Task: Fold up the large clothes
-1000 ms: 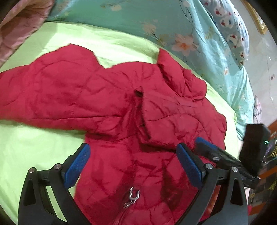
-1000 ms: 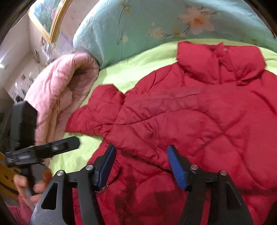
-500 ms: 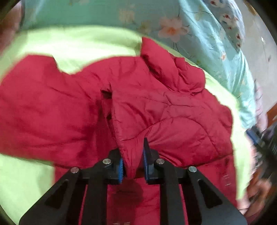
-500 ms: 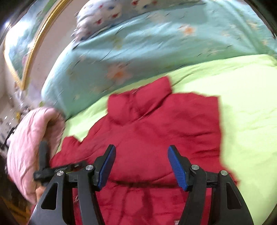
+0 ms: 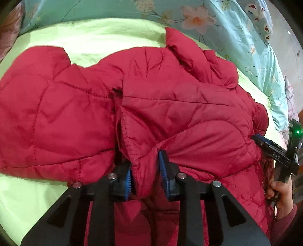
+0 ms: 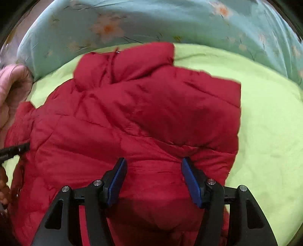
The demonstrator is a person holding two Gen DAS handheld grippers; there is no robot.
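Observation:
A red quilted jacket (image 5: pixel 56 123) lies spread on the bed, collar toward the far side. My left gripper (image 5: pixel 145 170) pinches a fold of its front panel between the blue pads (image 5: pixel 163 170); the jaws are opening slightly, and the cloth still fills the gap. In the right wrist view the jacket (image 6: pixel 151 113) shows its collar and folded right side. My right gripper (image 6: pixel 153 176) hovers over the near part of it with the jaws wide and closing a little; the fabric lies below and the pads do not press it. The right gripper (image 5: pixel 272 149) also shows at the jacket's right edge, held by a hand (image 5: pixel 280 191).
A light green sheet (image 6: pixel 265 132) covers the bed around the jacket. A teal floral duvet (image 5: pixel 217 22) is bunched along the far side. A pink quilt (image 6: pixel 11 90) lies rolled at the left. A patterned pillow (image 5: pixel 263 17) sits far right.
My left gripper went from wide open above the jacket to pinching a fold of its front panel. My right gripper swung across to the jacket's other side, still open.

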